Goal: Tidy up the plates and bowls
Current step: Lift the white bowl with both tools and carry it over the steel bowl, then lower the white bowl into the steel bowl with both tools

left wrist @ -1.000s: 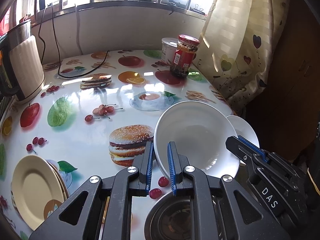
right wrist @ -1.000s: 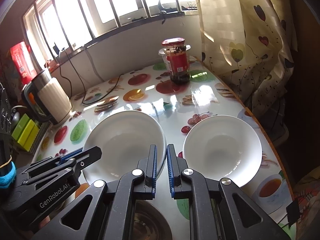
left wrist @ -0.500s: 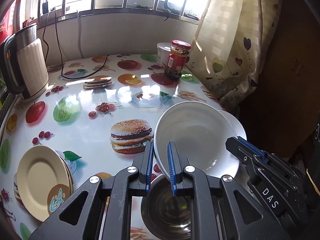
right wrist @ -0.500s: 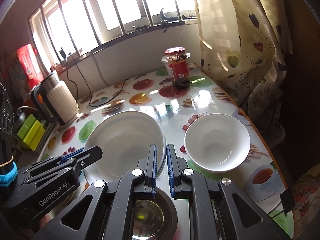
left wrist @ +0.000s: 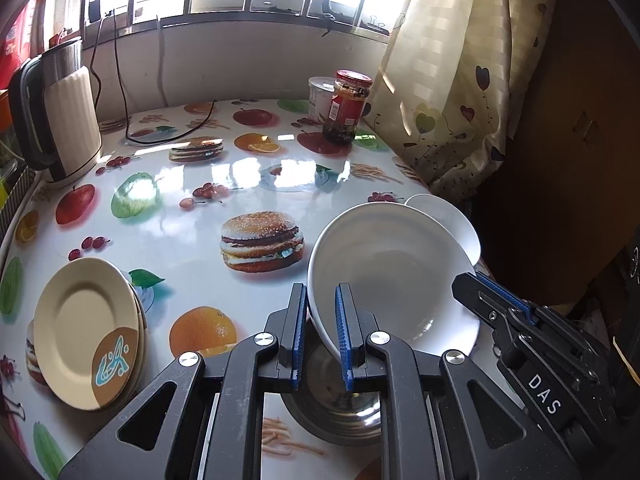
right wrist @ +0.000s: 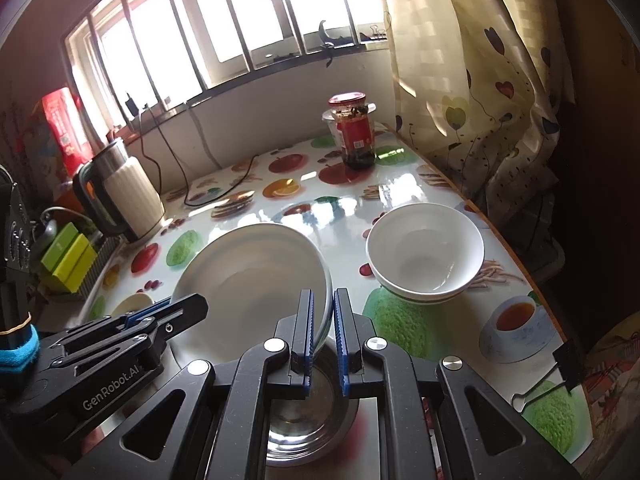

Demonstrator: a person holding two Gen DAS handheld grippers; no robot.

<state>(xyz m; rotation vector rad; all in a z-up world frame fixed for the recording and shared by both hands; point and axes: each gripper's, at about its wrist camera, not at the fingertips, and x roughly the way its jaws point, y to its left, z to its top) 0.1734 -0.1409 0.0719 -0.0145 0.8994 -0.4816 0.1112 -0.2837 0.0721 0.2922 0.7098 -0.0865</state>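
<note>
Both grippers hold one large white bowl (left wrist: pixel 392 272) above the table, tilted. My left gripper (left wrist: pixel 322 332) is shut on its left rim. My right gripper (right wrist: pixel 321 326) is shut on its right rim; the bowl also shows in the right wrist view (right wrist: pixel 248 280). A steel bowl (left wrist: pixel 336 412) sits on the table right below it, also in the right wrist view (right wrist: pixel 304 432). A stack of white bowls (right wrist: pixel 424 256) stands to the right. A stack of cream plates (left wrist: pixel 88 332) lies at the left.
A kettle (left wrist: pixel 60 120) with its cord stands at the back left. A red-lidded jar (left wrist: pixel 346 106) and a white tub stand at the back by the curtain. The table's right edge (right wrist: pixel 520 264) runs close to the white bowl stack.
Both grippers have lifted the large white bowl higher and pulled back. The steel bowl under it has come into full view. The other bowls and the plates have not moved.
</note>
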